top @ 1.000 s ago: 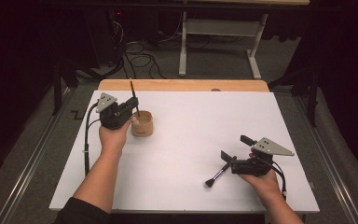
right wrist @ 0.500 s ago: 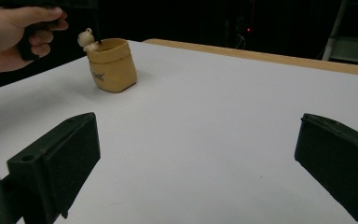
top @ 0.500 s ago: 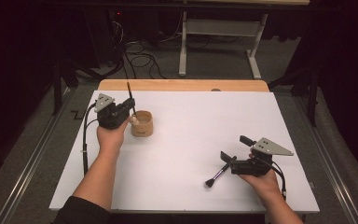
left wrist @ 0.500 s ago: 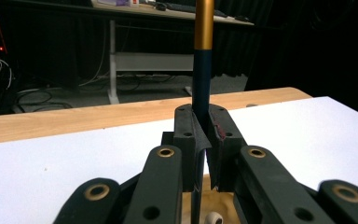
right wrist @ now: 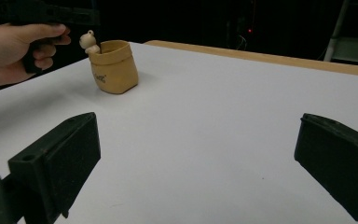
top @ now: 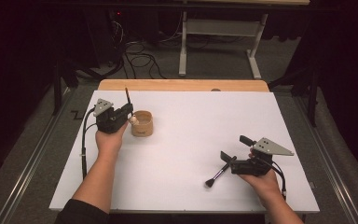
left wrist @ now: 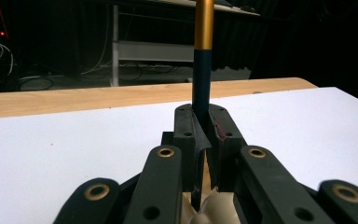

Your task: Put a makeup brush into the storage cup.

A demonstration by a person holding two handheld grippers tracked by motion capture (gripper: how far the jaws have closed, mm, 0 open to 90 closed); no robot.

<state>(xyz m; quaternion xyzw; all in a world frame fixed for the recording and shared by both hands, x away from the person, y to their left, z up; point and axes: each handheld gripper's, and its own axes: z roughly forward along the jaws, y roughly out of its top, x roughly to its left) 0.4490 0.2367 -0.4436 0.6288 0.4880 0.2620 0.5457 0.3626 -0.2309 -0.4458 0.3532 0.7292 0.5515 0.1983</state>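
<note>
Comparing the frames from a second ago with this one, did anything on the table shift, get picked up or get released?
Hardly anything changed. The left hand-held gripper stays shut on the upright dark brush next to the tan cup, its position much as before. The right hand-held gripper has kept still with its jaws open, and the small makeup brush lies where it lay on the white table.

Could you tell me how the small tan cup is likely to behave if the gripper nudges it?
The cup looks like a soft pouch with creased walls, so it would probably dent rather than resist. It appears small and light, likely sliding easily on the smooth white table. Its wide flat base suggests it won't tip readily.
</note>
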